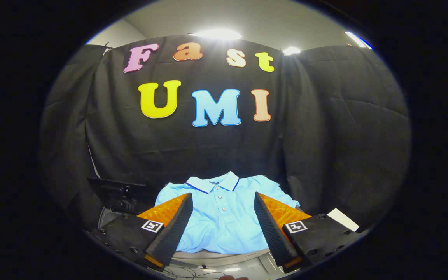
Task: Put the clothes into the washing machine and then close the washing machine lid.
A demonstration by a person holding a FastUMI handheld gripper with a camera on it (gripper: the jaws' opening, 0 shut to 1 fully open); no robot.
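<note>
Gripper [222,210]: we see its fingers spread wide — gripping nothing.
Polo shirt [224,217]: lies flat, between and beyond the fingers.
Black stand [117,192]: just left of the shirt.
Wall [325,136]: behind.

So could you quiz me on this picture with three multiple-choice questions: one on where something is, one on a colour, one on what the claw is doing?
1. Where does the polo shirt lie?
A. between and just beyond the claw fingers
B. hanging on the wall
C. behind the claw

2. What colour is the shirt?
A. red
B. light blue
C. white

3. The claw is:
A. shut on the shirt
B. open
C. shut on nothing

Answers: 1 A, the shirt lies flat ahead of the spread fingers. 2 B, light blue with a dark-edged collar. 3 B, a wide gap separates the fingers.
</note>
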